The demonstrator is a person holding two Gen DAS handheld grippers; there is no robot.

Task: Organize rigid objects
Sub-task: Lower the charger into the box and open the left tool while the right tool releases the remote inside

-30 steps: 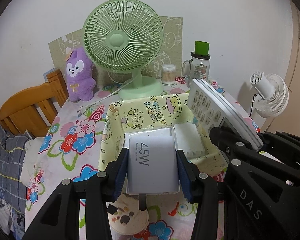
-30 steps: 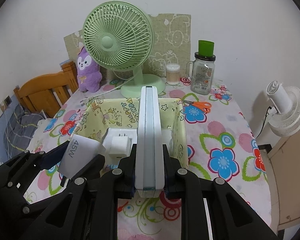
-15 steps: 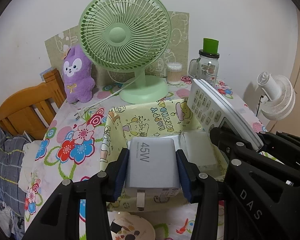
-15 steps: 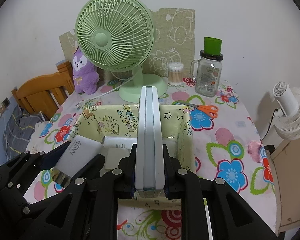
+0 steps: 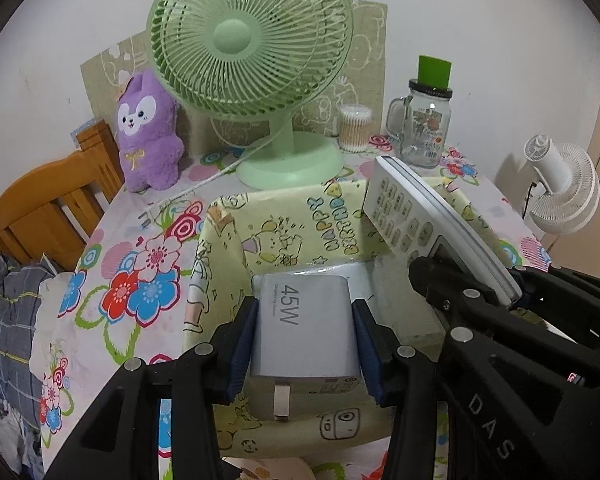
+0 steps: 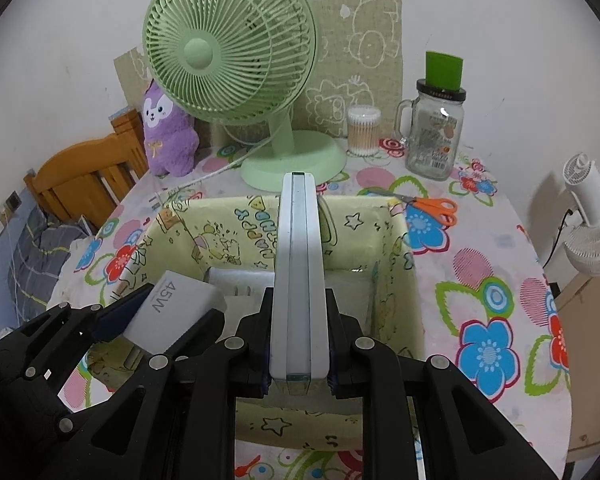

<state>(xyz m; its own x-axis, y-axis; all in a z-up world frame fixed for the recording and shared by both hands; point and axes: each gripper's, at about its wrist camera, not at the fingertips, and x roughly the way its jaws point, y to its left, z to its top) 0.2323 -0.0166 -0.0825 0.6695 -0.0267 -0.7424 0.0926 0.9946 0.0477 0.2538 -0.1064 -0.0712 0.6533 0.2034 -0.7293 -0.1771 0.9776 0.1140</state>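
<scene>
My left gripper (image 5: 304,340) is shut on a white 45W charger (image 5: 304,332), held over the near left part of a yellow cartoon-print fabric basket (image 5: 220,248). It also shows in the right wrist view (image 6: 176,312). My right gripper (image 6: 298,340) is shut on a white remote control (image 6: 298,264), held edge-up over the basket (image 6: 400,280). The remote (image 5: 412,216) shows its buttons in the left wrist view. White flat items (image 6: 244,280) lie on the basket's floor.
Behind the basket stand a green desk fan (image 6: 236,64), a purple plush toy (image 6: 168,132), a cotton swab tub (image 6: 363,130) and a glass jar with a green lid (image 6: 436,128). Orange scissors (image 6: 432,206) lie at the right. A wooden chair (image 5: 48,200) is at the left, a white fan (image 6: 592,216) at the right.
Both grippers have moved forward and now hold the charger and the remote over the basket's inside. Both stay shut on their objects.
</scene>
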